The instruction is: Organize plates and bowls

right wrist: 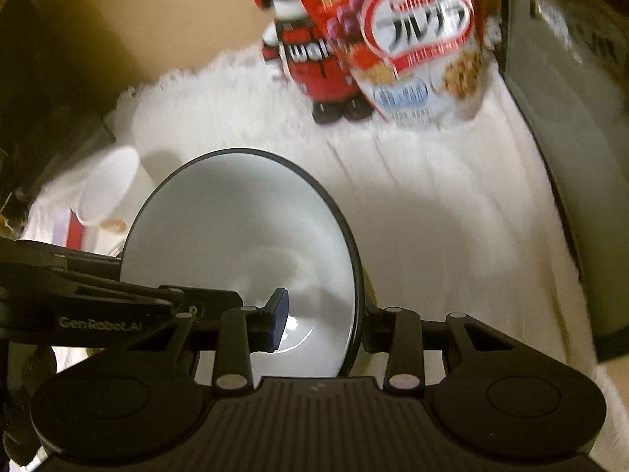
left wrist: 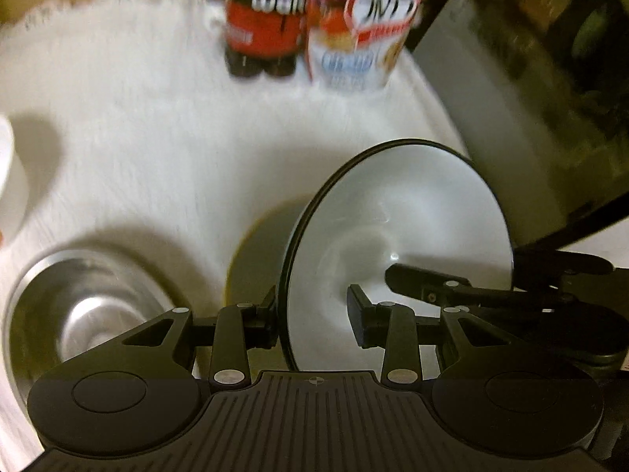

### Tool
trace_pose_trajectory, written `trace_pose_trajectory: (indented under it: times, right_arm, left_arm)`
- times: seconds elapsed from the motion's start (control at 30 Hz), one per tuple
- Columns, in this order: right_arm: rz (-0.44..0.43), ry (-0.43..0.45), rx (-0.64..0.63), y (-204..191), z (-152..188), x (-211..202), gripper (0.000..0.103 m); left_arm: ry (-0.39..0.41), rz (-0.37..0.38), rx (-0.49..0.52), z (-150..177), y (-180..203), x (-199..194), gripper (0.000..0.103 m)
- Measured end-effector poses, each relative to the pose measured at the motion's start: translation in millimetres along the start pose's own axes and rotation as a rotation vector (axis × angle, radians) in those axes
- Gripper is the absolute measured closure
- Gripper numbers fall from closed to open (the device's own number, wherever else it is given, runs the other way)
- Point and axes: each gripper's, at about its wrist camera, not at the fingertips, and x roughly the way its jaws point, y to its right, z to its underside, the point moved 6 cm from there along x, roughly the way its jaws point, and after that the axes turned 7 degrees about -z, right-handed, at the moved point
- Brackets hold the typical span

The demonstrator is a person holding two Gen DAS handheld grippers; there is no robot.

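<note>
A white bowl with a black rim [left wrist: 401,220] hangs tilted between both grippers above the white cloth. My left gripper [left wrist: 314,322] straddles the bowl's left rim, one finger outside and one inside, with a gap at the inner pad. My right gripper [right wrist: 322,326] straddles the opposite rim of the same bowl [right wrist: 236,228] in the same way. A steel bowl [left wrist: 82,310] sits on the cloth at lower left in the left wrist view. A yellowish plate [left wrist: 259,251] lies under the white bowl.
A dark bottle with a red label [left wrist: 263,23] and a red cereal bag [right wrist: 416,39] stand at the back of the cloth. A white cup [right wrist: 106,185] stands at the left. A dark appliance [right wrist: 570,137] borders the right side.
</note>
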Motion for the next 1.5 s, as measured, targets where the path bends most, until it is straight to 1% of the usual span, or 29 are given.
trace_pose_trajectory:
  times: [0.07, 0.17, 0.33, 0.37, 0.47, 0.57, 0.7, 0.83, 1.0, 1.1, 1.2, 1.33, 1.47, 1.5]
  right_arm:
    - [-0.011, -0.025, 0.035, 7, 9, 7, 0.066]
    - [-0.045, -0.047, 0.054, 12, 16, 13, 0.066]
    - [-0.070, -0.069, 0.027, 9, 16, 23, 0.066]
    - [-0.072, -0.074, 0.022, 9, 15, 24, 0.066]
    - [-0.053, -0.065, -0.011, 7, 12, 28, 0.066]
    - [-0.046, -0.066, -0.023, 6, 9, 30, 0.066]
    - [-0.047, -0.067, -0.035, 6, 8, 32, 0.066]
    - [-0.053, -0.062, -0.039, 6, 6, 31, 0.066]
    - [-0.061, -0.056, -0.032, 7, 5, 31, 0.066]
    - [-0.060, -0.043, -0.025, 8, 6, 27, 0.066]
    - [-0.051, -0.022, -0.031, 7, 5, 23, 0.066]
    - [-0.023, 0.008, -0.042, 6, 1, 14, 0.066]
    - [0.050, 0.072, -0.082, 2, -9, 2, 0.065]
    - [0.067, 0.091, -0.100, -1, -13, -1, 0.064]
  left_arm:
    - [-0.026, -0.014, -0.002, 6, 1, 8, 0.066]
    - [-0.043, -0.044, -0.007, 12, 2, 16, 0.066]
    - [-0.057, -0.067, -0.053, 14, -10, 21, 0.070]
    - [-0.056, -0.069, -0.064, 14, -12, 22, 0.072]
    - [-0.060, -0.049, -0.107, 12, -20, 24, 0.077]
    - [-0.061, -0.028, -0.137, 13, -25, 24, 0.077]
    - [-0.036, -0.010, -0.159, 14, -31, 16, 0.078]
    - [-0.018, -0.011, -0.171, 14, -37, 11, 0.082]
    - [-0.009, -0.015, -0.171, 16, -37, 7, 0.082]
    - [0.005, -0.027, -0.162, 18, -38, 1, 0.082]
    - [0.039, -0.052, -0.150, 17, -41, -9, 0.083]
    - [0.065, -0.026, -0.180, 13, -49, -18, 0.083]
    - [0.084, -0.017, -0.219, 12, -66, -27, 0.083]
    - [0.093, -0.013, -0.232, 11, -73, -31, 0.083]
